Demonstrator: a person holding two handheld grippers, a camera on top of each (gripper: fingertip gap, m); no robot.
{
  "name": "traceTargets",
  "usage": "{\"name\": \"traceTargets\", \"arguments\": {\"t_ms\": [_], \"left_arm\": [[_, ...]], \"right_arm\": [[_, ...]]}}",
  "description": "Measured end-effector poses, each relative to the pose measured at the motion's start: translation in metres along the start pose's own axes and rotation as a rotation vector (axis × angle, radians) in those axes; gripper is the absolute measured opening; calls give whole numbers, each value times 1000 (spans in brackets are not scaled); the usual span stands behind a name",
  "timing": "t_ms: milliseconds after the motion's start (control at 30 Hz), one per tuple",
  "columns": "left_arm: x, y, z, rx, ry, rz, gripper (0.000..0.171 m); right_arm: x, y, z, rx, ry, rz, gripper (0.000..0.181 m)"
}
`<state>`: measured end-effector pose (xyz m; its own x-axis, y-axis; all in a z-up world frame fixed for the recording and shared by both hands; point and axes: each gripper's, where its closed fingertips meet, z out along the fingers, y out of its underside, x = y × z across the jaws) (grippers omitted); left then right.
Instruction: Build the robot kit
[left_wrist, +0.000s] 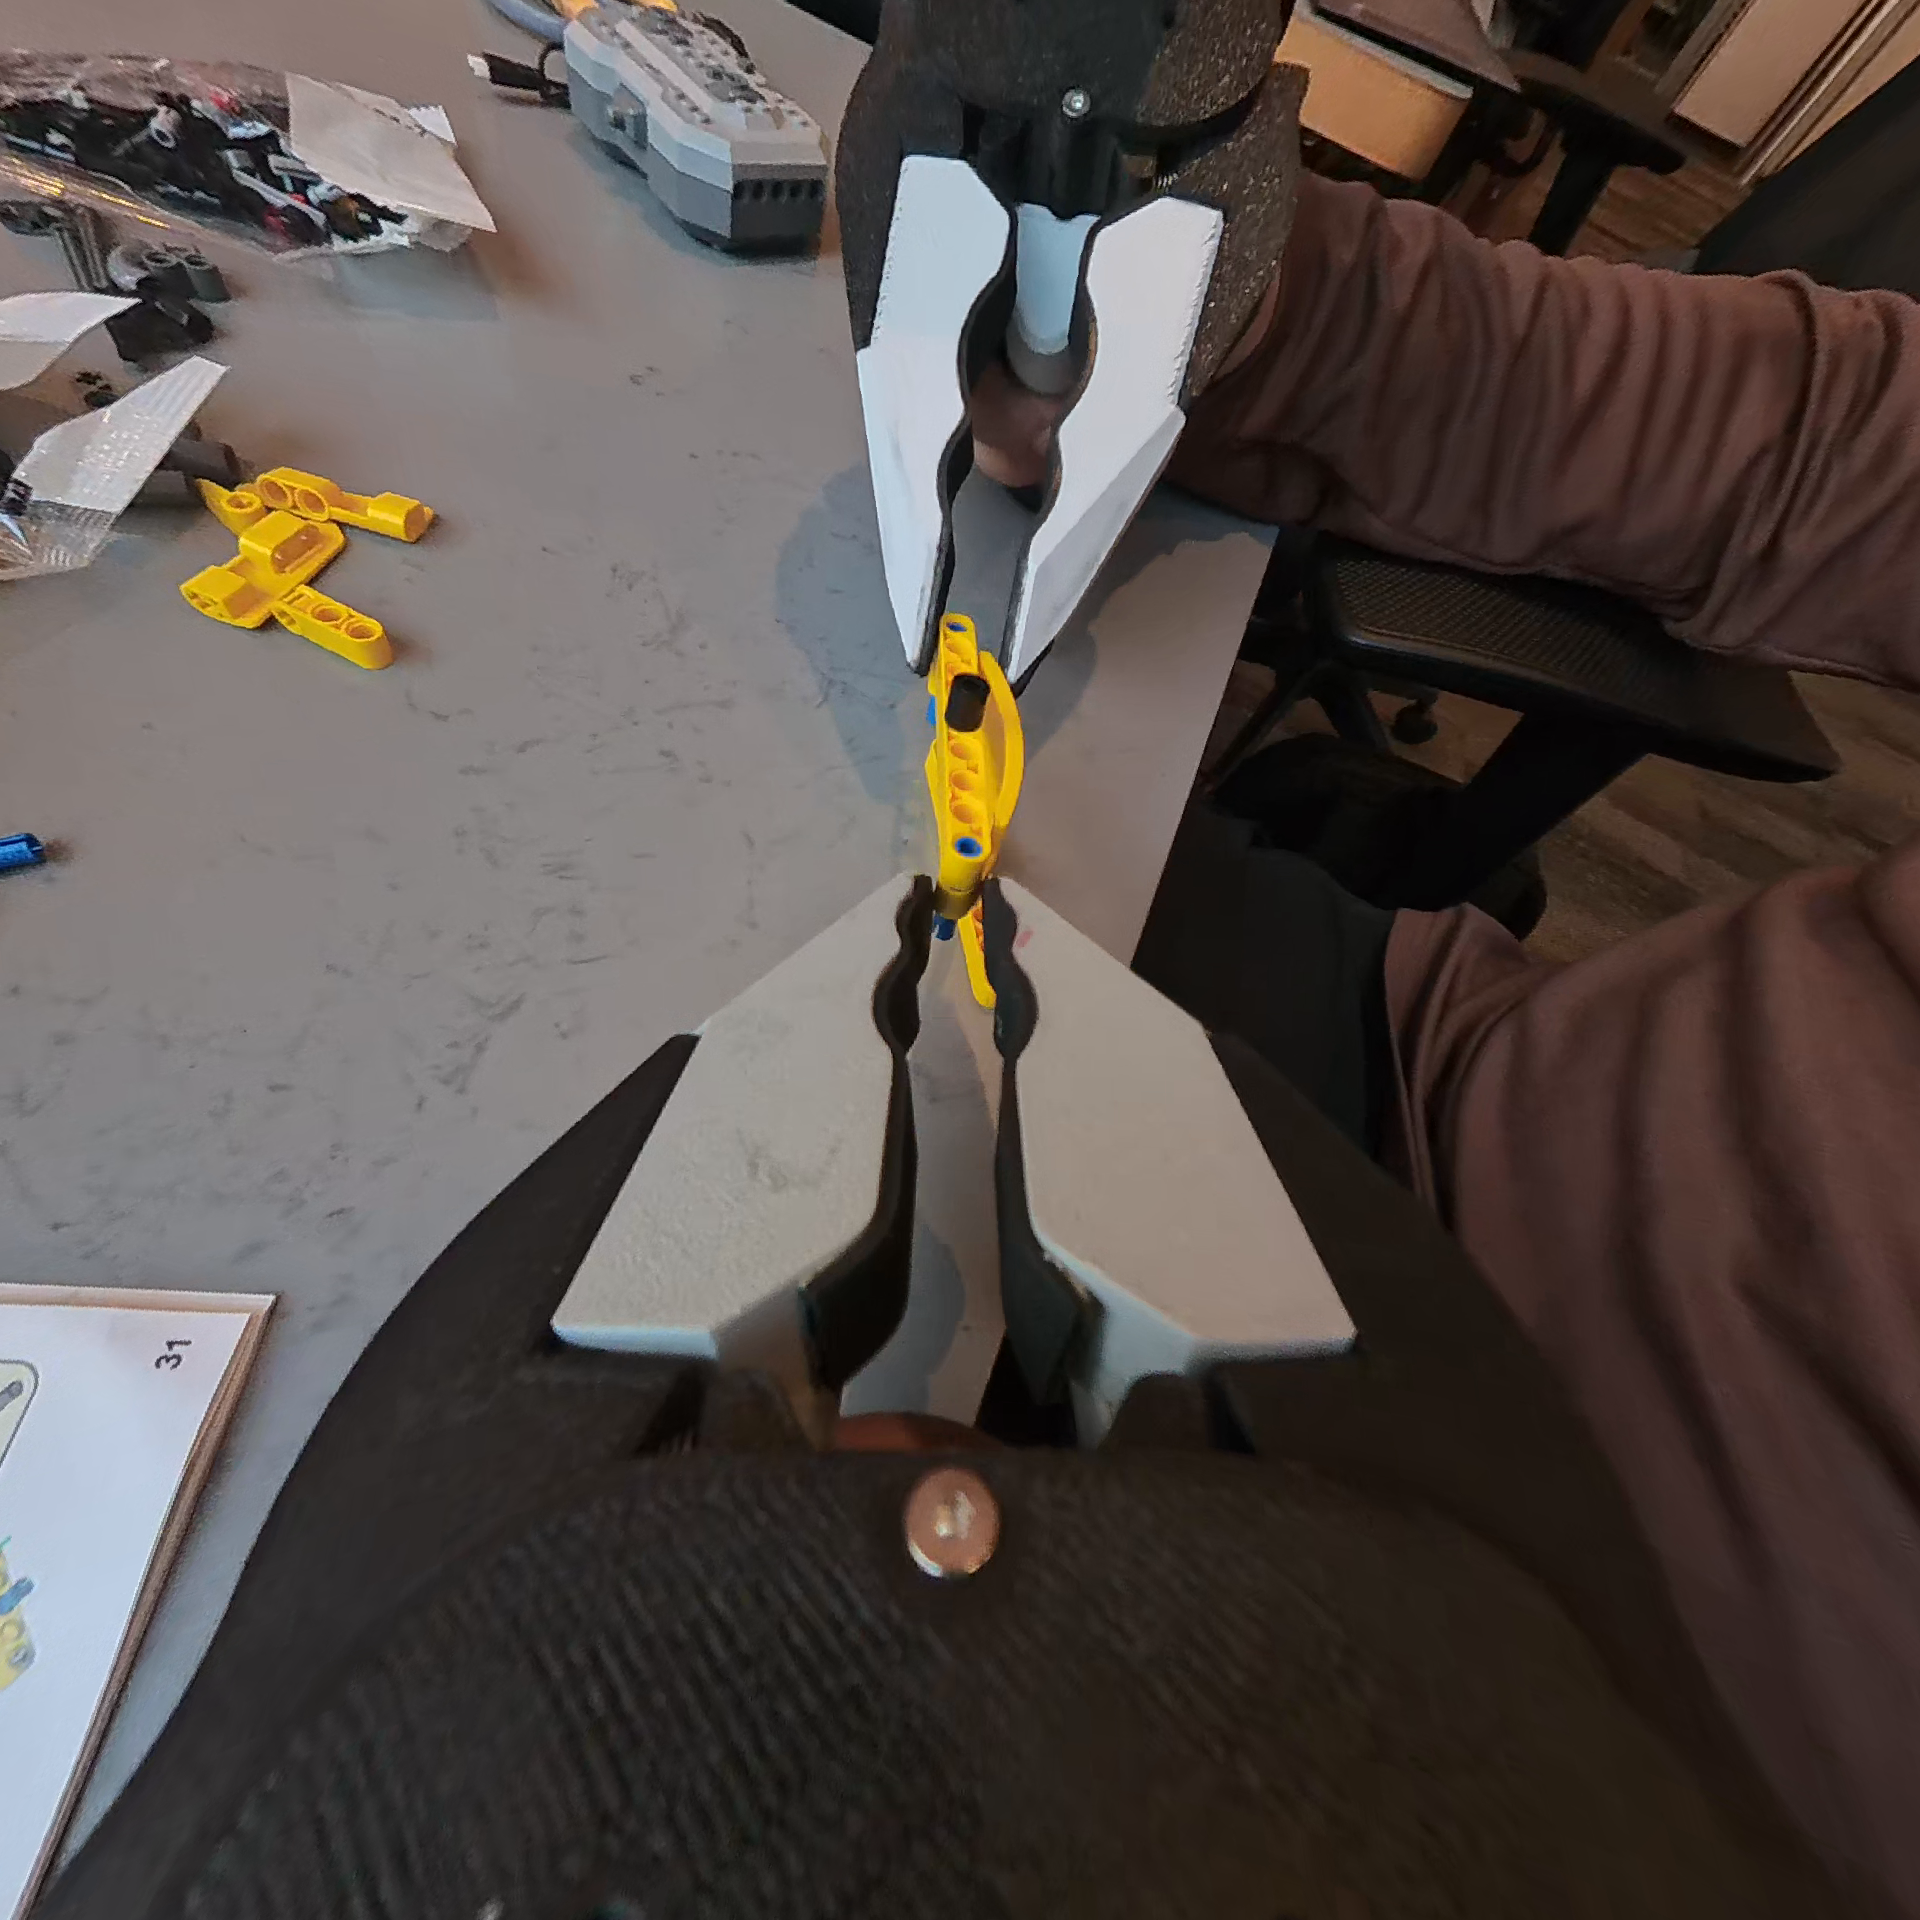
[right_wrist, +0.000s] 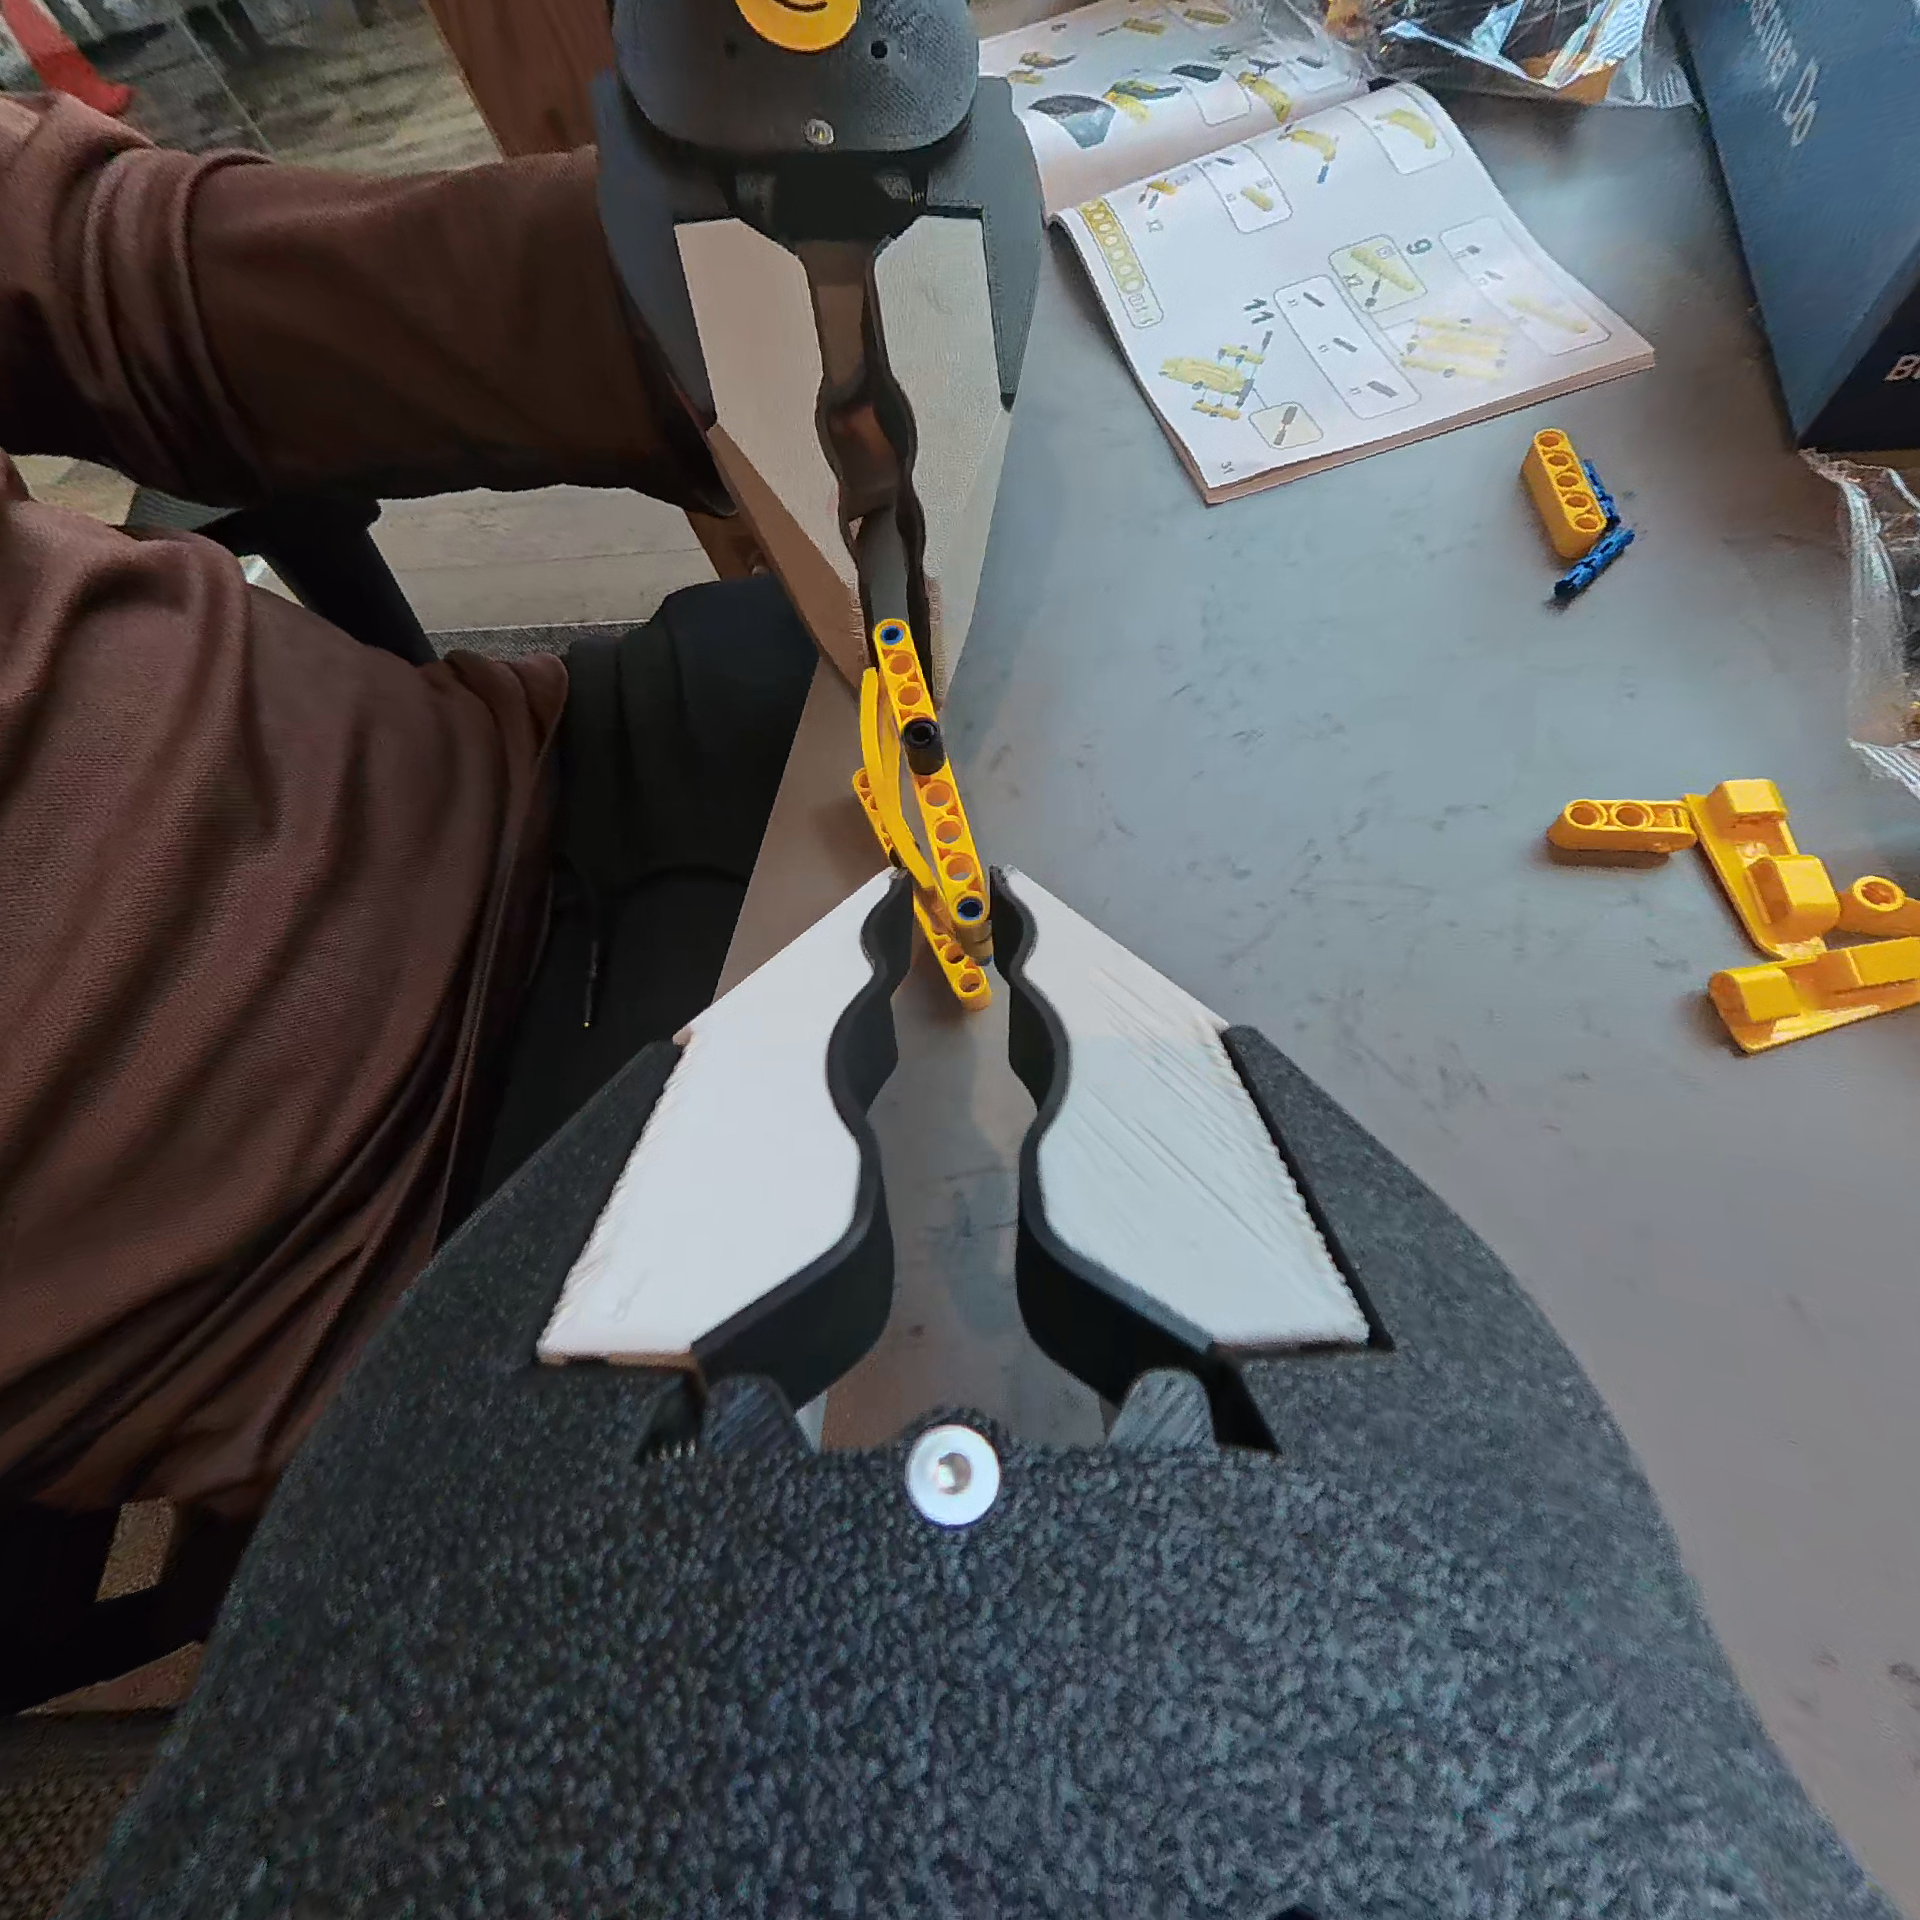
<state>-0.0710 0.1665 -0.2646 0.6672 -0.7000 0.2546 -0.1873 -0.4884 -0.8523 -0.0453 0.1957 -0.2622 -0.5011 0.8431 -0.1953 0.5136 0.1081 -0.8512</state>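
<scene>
Your left gripper and right gripper each clamp one end of the yellow beam, held over the table edge, its long axis running between them. Beside the beam, a bag holds dark parts. Only the right view shows the open booklet and box

beam assembly: yellow, blue pins, black peg | table: mottled grey | fingers: white, black-lined
</scene>
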Motion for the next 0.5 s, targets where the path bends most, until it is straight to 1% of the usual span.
{"name": "traceTargets", "arguments": {"t_ms": [200, 500], "left_arm": [[1, 5, 2, -34, -1, 4, 6], [1, 4, 2, -29, -9, 14, 5]], "right_arm": [[-1, 3, 2, -25, -1, -5, 14], [1, 5, 3, -37, 4, 6, 15]]}}
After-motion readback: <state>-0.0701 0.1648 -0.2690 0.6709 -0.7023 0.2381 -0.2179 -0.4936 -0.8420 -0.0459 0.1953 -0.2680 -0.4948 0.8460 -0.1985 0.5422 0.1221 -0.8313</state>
